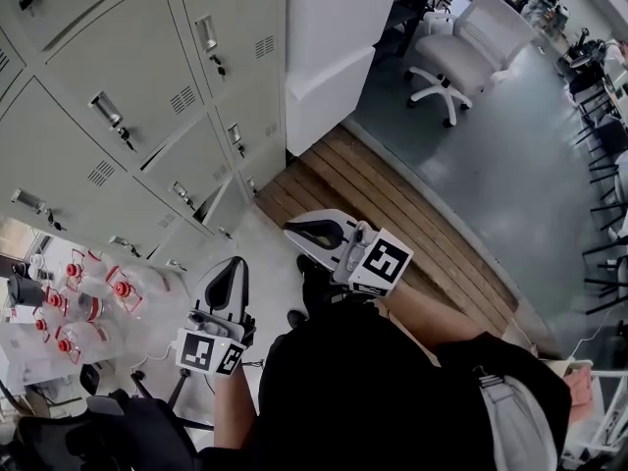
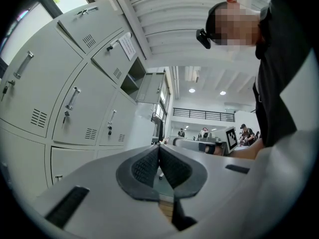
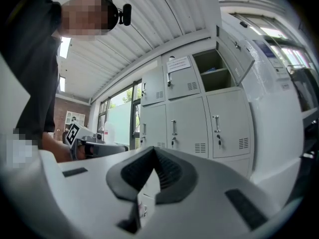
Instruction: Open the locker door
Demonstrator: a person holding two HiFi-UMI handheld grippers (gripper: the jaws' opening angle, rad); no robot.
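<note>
Head view: lockers (image 1: 147,77) beyond right tool (image 1: 292,230)

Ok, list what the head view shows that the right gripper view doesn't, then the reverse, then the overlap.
Head view only: a white office chair, the wooden floor strip, and red-capped bottles lower left. Right gripper view only: an open top locker with its door swung out, and a paper notice on the door beside it. Both: the grey lockers, the left gripper and the right gripper, its jaws together and empty.
</note>
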